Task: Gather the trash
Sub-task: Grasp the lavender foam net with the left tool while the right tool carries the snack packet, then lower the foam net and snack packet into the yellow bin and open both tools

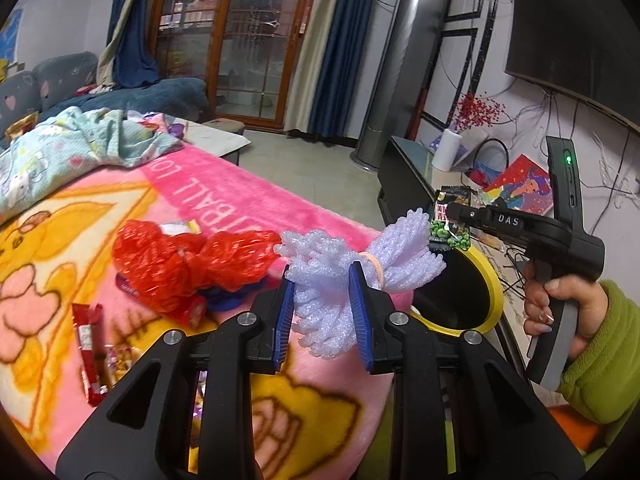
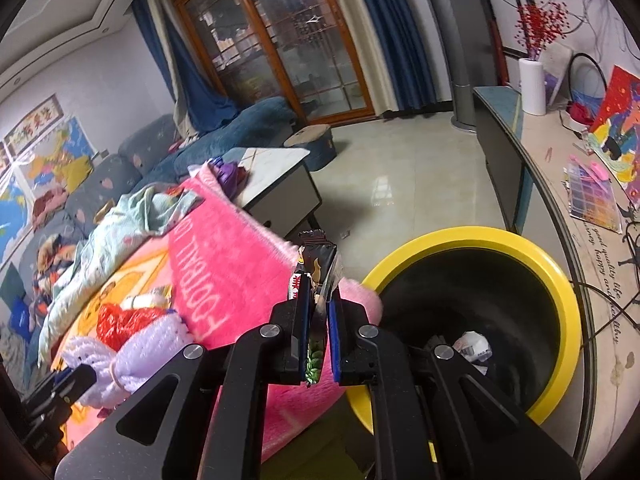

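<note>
Purple foam netting (image 1: 352, 264) sits pinched in the left tongs (image 1: 322, 312) — the right tongs (image 2: 318, 312) squeeze a snack wrapper (image 2: 318, 264) beside the yellow-rimmed bin (image 2: 568, 312).

We are in a home, in its living room. A blue sofa (image 2: 168, 148) with patterned cushions runs along one wall, under a framed picture and a colourful map (image 2: 52, 160). Wood-framed glass doors (image 1: 236, 36) stand between long blue curtains (image 1: 334, 48), and the floor (image 2: 408, 184) is pale glossy tile. A tall floor-standing air conditioner (image 1: 396, 64) sits by the corner, beside a long low cabinet (image 2: 516, 152) that carries a white vase of red berry sprigs (image 2: 532, 80), a bright painting (image 2: 616, 120) and loose cables. A large dark television (image 1: 576, 28) hangs on the wall above it. A pink cartoon blanket (image 1: 240, 204) and crumpled bedding (image 1: 80, 148) lie in front of us, near a yellow-rimmed bin (image 2: 560, 280).
</note>
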A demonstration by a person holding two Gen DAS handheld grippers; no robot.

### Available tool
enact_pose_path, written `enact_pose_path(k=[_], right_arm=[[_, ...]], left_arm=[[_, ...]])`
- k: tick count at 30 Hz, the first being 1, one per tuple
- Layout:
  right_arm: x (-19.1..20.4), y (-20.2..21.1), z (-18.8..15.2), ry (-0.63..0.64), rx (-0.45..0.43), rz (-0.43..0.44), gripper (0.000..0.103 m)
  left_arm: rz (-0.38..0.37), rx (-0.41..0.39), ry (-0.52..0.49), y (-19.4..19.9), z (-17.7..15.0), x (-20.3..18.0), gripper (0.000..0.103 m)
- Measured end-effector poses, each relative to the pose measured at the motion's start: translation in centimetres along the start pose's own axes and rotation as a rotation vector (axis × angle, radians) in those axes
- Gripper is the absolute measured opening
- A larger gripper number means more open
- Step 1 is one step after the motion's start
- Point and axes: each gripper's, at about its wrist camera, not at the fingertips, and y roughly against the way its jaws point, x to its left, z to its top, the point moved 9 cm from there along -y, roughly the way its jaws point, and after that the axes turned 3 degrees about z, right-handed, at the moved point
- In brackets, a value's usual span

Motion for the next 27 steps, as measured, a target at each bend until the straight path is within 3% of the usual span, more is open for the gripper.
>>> enact_pose_path(k=[27], right_arm=[[-11.1,4.1,3.4,-0.153,-0.133,-0.175,0.008]], left_arm=[[-0.117,0.061,-0.227,-6.9,0.3,-10.4,0.021]])
